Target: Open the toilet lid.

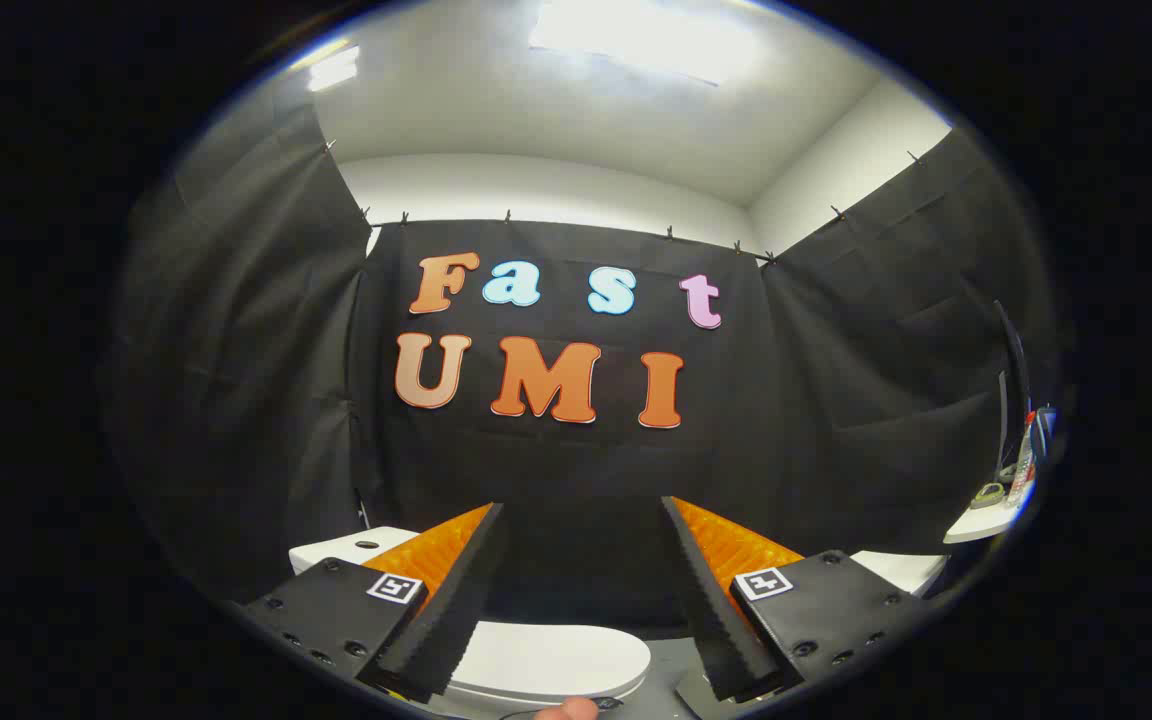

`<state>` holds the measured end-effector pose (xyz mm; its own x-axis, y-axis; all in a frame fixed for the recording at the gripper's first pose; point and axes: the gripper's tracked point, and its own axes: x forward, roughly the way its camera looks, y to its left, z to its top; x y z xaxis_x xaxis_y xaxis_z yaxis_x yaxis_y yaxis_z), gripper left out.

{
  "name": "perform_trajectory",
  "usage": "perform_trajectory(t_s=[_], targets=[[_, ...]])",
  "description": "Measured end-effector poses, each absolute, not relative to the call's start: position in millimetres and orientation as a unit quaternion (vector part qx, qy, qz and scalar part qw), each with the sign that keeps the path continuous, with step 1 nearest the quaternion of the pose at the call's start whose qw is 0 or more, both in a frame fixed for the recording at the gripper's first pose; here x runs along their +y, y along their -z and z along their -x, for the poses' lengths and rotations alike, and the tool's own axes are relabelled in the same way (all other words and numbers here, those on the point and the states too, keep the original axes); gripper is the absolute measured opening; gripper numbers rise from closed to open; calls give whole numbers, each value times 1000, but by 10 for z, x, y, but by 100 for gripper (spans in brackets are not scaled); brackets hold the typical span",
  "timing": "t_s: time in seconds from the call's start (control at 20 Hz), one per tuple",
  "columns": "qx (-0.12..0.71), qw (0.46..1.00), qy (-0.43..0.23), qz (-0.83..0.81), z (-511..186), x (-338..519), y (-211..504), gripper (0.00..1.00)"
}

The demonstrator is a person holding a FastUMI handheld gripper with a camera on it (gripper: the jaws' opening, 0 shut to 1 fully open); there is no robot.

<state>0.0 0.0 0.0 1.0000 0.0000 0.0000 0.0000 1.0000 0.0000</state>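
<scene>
The gripper is held with its two fingers spread wide apart, and nothing is clamped between them. The toilet lid is seen low in the frame, below and between the fingers, lying flat and closed; its rounded front edge curves toward the lower centre of the picture. The tank is seen at the lower left behind the left finger, and its far end appears again at the lower right. The lid is judged to be untouched, so the step in hand is taken to be the approach. It is best done by lowering the gripper until one finger can be slid under the front lip of the lid, or the lip can be pinched lightly, and the lid then swung up and back on its hinge toward the tank. The black cloth wall hangs just behind the tank, so the upward swing is likely to be stopped there. A shelf with small items stands at the right edge of the frame, well apart. A fingertip is visible at the bottom centre, near the lid's rim.
</scene>
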Motion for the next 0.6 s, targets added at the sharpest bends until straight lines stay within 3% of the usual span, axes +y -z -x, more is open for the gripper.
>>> perform_trajectory(t_s=[0.6], targets=[[6,1000,-3,-2,4,16,25,98]])
